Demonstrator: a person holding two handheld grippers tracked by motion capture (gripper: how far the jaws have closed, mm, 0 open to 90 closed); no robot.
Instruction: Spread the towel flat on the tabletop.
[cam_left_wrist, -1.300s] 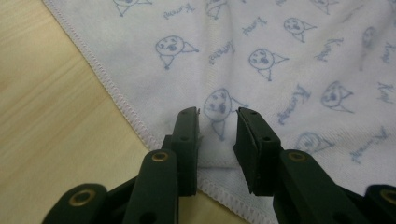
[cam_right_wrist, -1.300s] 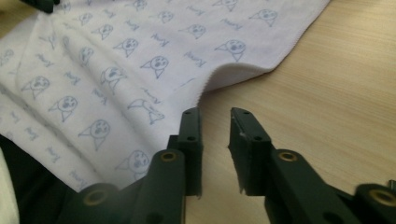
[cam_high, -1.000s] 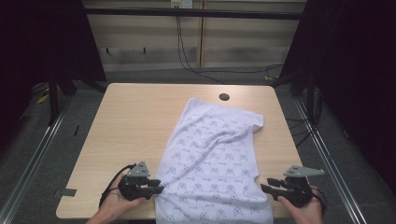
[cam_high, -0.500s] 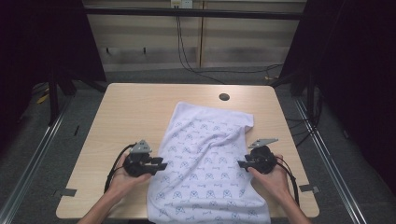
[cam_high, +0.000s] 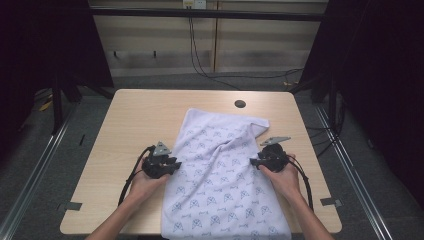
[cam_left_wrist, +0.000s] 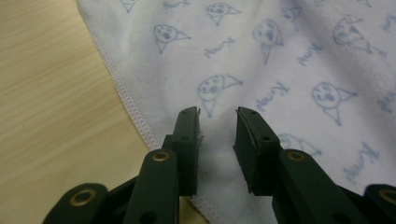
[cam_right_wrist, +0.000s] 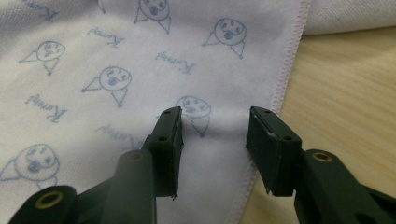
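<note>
**Printed towel lying lengthwise on the counter, tongs at both long edges**

The white towel (cam_high: 220, 180), printed with small blue cartoon faces and script words, lies spread along the middle of the light wooden counter (cam_high: 135, 120). Its near end hangs over the counter's front edge; its far end lies just short of the dark round hole (cam_high: 240, 104) in the counter top. The far right corner is rumpled and folded over on itself, and a few creases run down from there toward the centre. The rest of the cloth lies fairly flat.

The left tongs (cam_high: 172, 165) sit at the towel's left stitched hem, about halfway along its length. In the left gripper view the left tongs (cam_left_wrist: 217, 135) stand spread over the cloth just inside the hem (cam_left_wrist: 133, 112), with towel showing in the gap between the pads and nothing pinched. Their jaws have just been closing somewhat, yet a clear gap remains.

The right tongs (cam_high: 254, 161) sit at the opposite hem, roughly level with the left pair. In the right gripper view the right tongs (cam_right_wrist: 215, 140) are spread as well, one pad over the printed cloth and the other right at the stitched hem (cam_right_wrist: 285, 79), with bare counter beyond it. No cloth is clamped there.

Each pair of tongs is held in one of the person's hands, the forearms coming in from the near edge of the counter on either side of the towel. Black cables trail back from both pairs.
</note>
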